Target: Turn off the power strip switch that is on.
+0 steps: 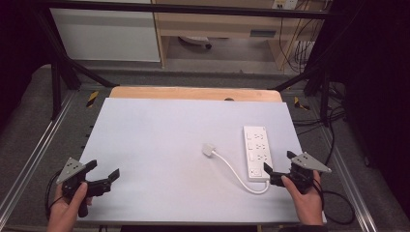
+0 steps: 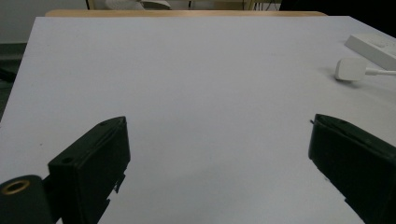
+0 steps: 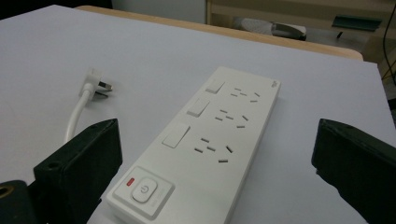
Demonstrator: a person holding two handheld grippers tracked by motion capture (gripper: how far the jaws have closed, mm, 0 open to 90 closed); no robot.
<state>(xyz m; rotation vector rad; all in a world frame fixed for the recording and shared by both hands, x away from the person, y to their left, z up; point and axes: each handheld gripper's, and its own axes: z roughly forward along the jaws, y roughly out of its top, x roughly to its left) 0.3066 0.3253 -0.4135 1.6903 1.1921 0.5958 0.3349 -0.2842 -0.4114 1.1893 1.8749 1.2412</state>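
White, hard plastic makes up the power strip [image 1: 256,152], which lies flat near the right edge of the pale table [image 1: 159,145], its long axis running away from the person. Its own cable [image 1: 237,175] loops out from the near end and curves back to a white plug [image 1: 209,150] resting on the table just left of the strip, prongs showing in the right gripper view.

The right gripper [image 1: 277,173] hovers at the strip's near end, jaws spread wide and holding nothing; in its own view the jaws stand either side of the end that carries the round power button [image 3: 144,189]. The left gripper [image 1: 104,176] rests well apart at the table's near left, also wide open and empty.

The strip looks rigid and fairly light, with smooth sides that could slip under a shallow pinch; gripping across its narrow width, on the long edges, seems safest. The cable is stiff and springy, so it will probably drag the plug along. The plug itself is small and is best pinched on its flat body, not the prongs.
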